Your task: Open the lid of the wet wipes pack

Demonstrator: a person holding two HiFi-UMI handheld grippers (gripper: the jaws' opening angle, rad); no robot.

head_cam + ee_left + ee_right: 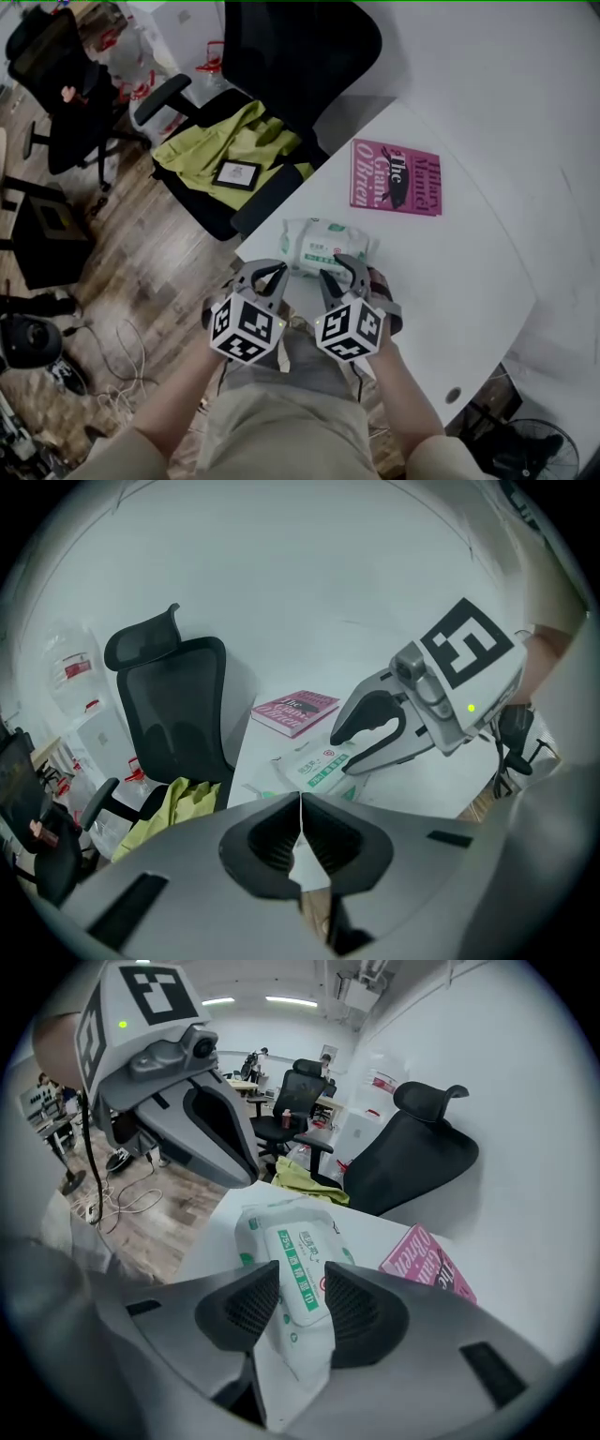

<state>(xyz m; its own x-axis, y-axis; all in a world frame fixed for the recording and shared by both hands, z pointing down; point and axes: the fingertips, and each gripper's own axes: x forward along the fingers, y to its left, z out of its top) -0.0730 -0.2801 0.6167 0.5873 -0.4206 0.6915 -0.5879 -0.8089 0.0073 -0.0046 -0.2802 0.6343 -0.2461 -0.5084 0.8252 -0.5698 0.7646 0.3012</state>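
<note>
One wipes pack (323, 246) nr table (469, 272) edge, book (395, 176) beyond

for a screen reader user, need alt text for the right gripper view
The right hand-held gripper points its open jaws at a wipes pack, lid closed, on a white table. A pink book lies right of it; the left hand-held gripper hangs at upper left, a black chair behind.

wet wipes pack (323, 246): white, green label | book (395, 176): pink | chair (300, 47): black | cloth (202, 155): yellow-green | table (450, 281): white
</note>
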